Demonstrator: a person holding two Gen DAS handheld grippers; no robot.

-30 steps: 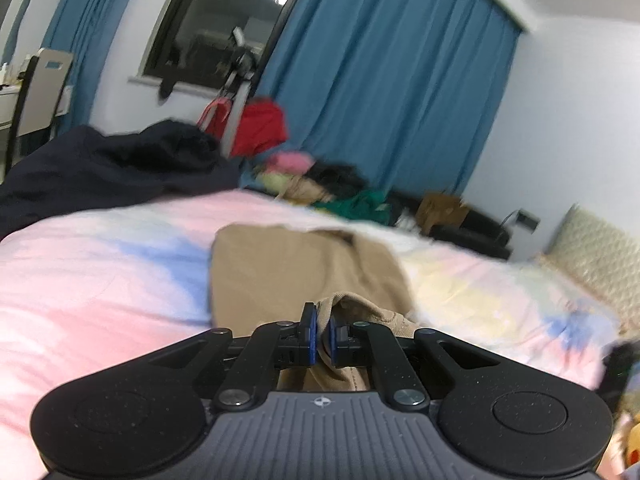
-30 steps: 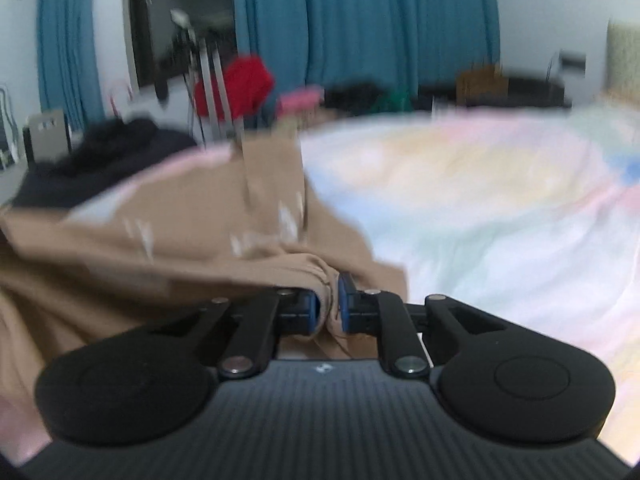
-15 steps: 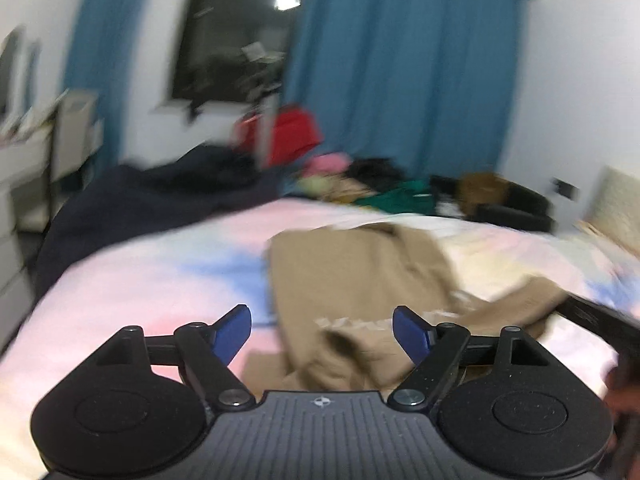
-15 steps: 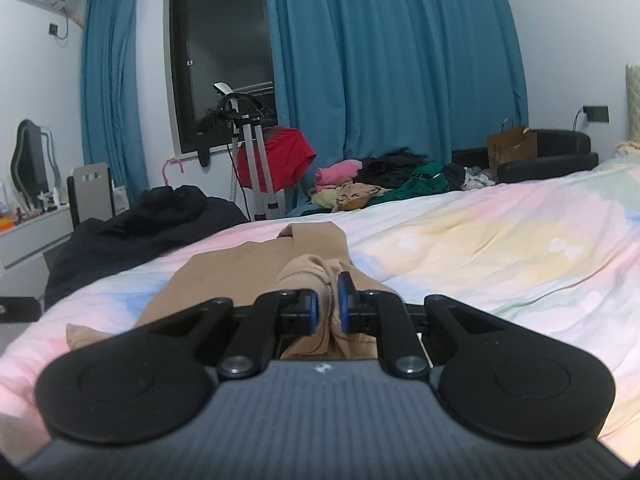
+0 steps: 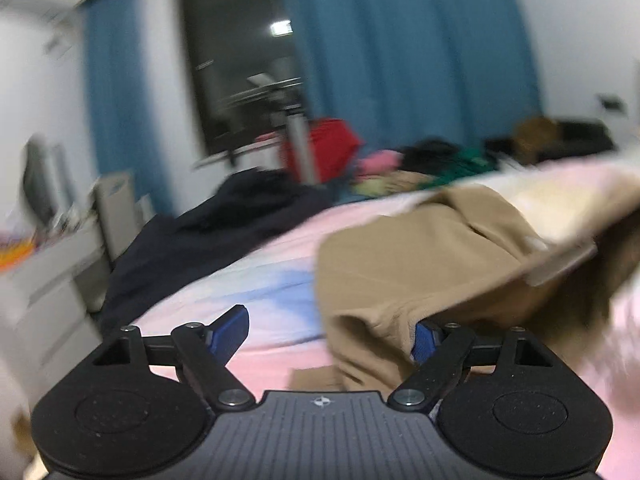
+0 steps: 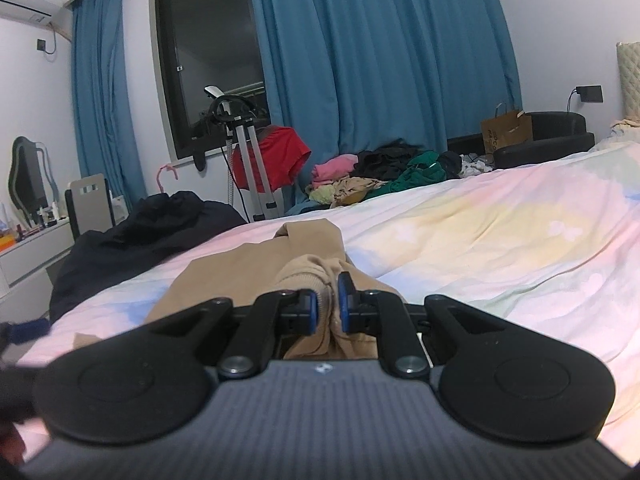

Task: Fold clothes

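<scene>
A tan garment (image 5: 420,248) lies rumpled on the bed's pastel sheet (image 5: 260,280). My left gripper (image 5: 328,324) is open just above the sheet. The garment's near edge bulges into the gap and drapes over the right finger; the left finger (image 5: 232,324) is bare. The view is blurred, and a raised flap of tan cloth (image 5: 580,236) hangs at the right. In the right wrist view my right gripper (image 6: 328,300) is shut on a bunched fold of the tan garment (image 6: 240,276), which stretches away across the sheet (image 6: 480,240).
A dark garment pile (image 6: 160,220) lies at the bed's far left edge. Beyond the bed are a heap of clothes (image 6: 380,176), a red garment on a metal stand (image 6: 276,160), a paper bag (image 6: 506,132), a chair (image 6: 90,204) and a white desk (image 6: 28,256).
My left gripper opened wide and let go of the tan cloth, then swung left while rolling. My right gripper kept its grip, and the garment now lies flatter on the bed.
</scene>
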